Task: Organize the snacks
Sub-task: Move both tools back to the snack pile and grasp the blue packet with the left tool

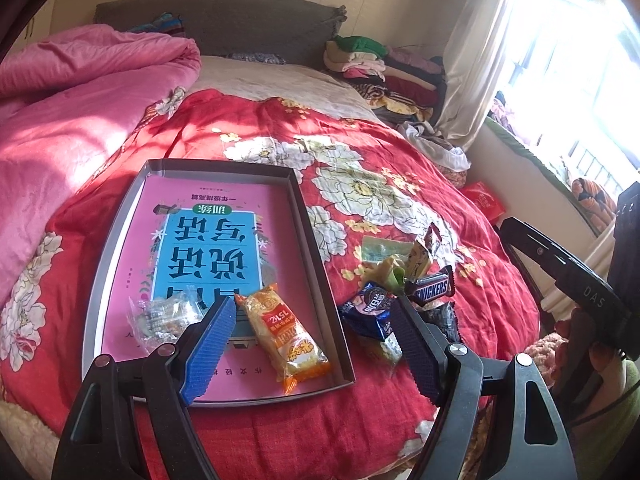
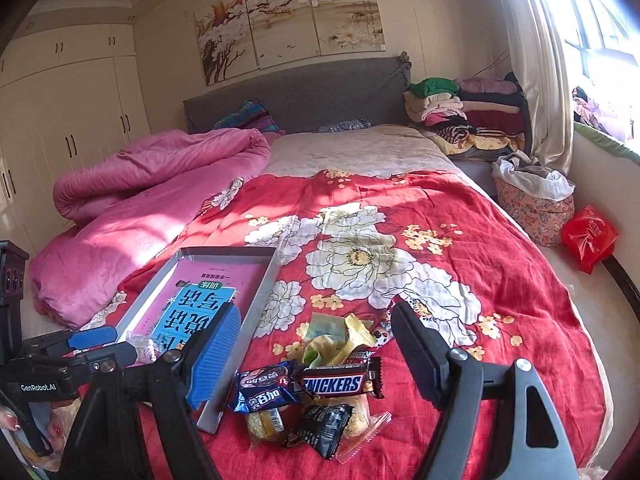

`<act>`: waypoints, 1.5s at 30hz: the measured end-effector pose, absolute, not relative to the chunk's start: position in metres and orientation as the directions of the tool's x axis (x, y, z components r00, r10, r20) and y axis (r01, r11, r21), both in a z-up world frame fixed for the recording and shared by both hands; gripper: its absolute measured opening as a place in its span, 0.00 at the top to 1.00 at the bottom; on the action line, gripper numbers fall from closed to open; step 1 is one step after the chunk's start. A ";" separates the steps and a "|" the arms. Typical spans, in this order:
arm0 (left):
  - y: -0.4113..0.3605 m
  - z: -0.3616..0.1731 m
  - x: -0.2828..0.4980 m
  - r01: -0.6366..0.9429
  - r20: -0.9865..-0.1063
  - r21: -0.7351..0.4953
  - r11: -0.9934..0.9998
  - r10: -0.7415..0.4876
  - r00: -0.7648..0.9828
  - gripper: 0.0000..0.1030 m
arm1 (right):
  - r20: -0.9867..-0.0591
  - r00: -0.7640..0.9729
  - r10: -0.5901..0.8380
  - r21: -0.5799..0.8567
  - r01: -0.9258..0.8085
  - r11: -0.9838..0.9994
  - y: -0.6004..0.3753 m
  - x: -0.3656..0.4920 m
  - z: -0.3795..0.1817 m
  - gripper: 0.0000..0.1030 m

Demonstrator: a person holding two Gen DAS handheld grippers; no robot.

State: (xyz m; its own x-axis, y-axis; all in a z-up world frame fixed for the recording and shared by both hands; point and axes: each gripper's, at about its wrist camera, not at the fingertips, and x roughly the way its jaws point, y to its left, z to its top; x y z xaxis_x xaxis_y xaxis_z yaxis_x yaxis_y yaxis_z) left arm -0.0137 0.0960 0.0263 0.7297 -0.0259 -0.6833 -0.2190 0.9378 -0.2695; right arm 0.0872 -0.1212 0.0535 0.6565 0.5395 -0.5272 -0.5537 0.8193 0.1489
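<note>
A shallow grey box lid [image 1: 320, 248] lies on the red floral bedspread, lined with a pink and blue book. In it lie an orange snack pack [image 1: 286, 342] and a clear-wrapped snack [image 1: 160, 316]. My left gripper [image 1: 316, 320] is open and empty just above the orange pack. Right of the box lies a heap of snacks: a Snickers bar [image 2: 336, 384], a blue cookie pack [image 2: 268, 390], a black pack [image 2: 318, 426] and yellow and green packs [image 2: 340, 340]. My right gripper [image 2: 316, 330] is open and empty above this heap. The box also shows in the right wrist view [image 2: 260, 296].
A crumpled pink quilt [image 2: 152, 200] lies at the left of the bed. Folded clothes [image 2: 464, 120] are stacked by the headboard. A floral fabric basket [image 2: 532, 200] and a red bag [image 2: 590, 238] sit at the bed's right edge, by the window.
</note>
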 end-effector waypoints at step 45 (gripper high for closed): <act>0.030 -0.011 0.054 0.047 -0.816 -0.137 0.989 -0.140 0.561 0.22 | -0.650 0.545 0.529 0.238 -0.515 0.823 -0.157 0.092 0.013 0.16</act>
State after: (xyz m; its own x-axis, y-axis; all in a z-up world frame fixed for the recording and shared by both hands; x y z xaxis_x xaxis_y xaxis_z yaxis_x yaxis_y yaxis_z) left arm 0.0545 0.0296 -0.0107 0.5612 -0.1395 -0.8158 0.0472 0.9895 -0.1368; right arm 0.0924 -0.1569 0.0131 0.5449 0.5292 -0.6504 -0.5152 0.8233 0.2382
